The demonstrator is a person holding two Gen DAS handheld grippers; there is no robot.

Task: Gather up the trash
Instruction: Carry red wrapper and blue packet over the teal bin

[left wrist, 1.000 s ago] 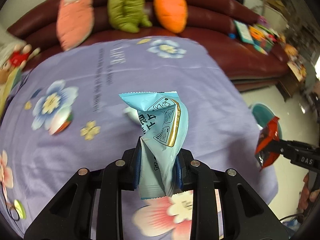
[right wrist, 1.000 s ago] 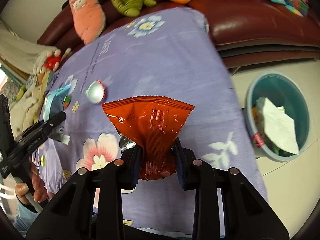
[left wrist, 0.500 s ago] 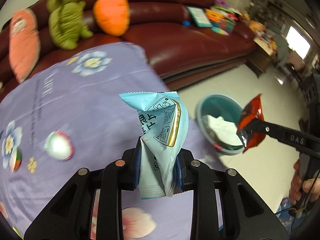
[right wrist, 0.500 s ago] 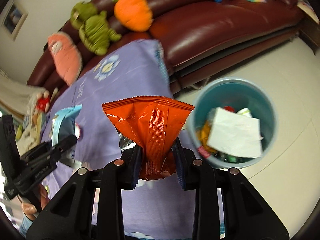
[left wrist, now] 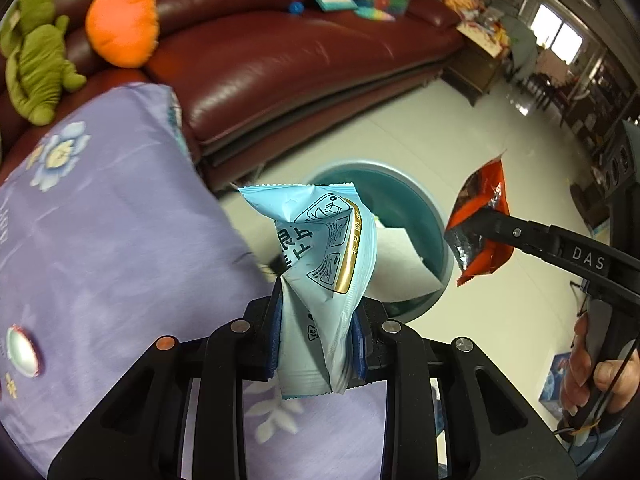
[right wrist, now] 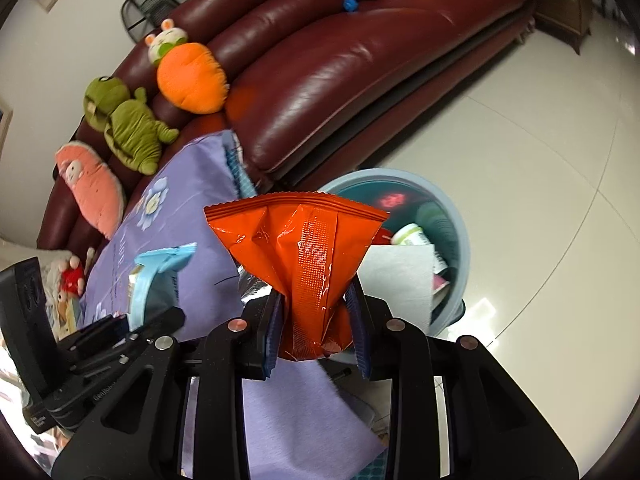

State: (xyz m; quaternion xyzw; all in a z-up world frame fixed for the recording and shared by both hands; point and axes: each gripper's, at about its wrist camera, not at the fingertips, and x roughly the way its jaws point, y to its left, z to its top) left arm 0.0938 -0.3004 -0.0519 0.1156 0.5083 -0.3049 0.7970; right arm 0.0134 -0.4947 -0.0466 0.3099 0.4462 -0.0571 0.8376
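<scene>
Teal and half full, the bin (right wrist: pixel 448 208) is sitting on the pale floor just beyond the edge of the purple-clothed table (left wrist: pixel 100 220), ahead of both grippers. The right gripper (right wrist: pixel 314 320) is pinching an orange wrapper (right wrist: pixel 304 248), held upright with its crimped top overlapping the bin's near rim in the right wrist view; this hand looks nearer the opening. The left gripper (left wrist: pixel 316 336) is clamping a light blue packet (left wrist: pixel 320 248), also upright, over the table edge with the bin showing behind it. White paper (right wrist: pixel 400 276) is already lying inside. Open floor is surrounding the bin's far side; the sofa (left wrist: pixel 280 52) is standing well behind.
</scene>
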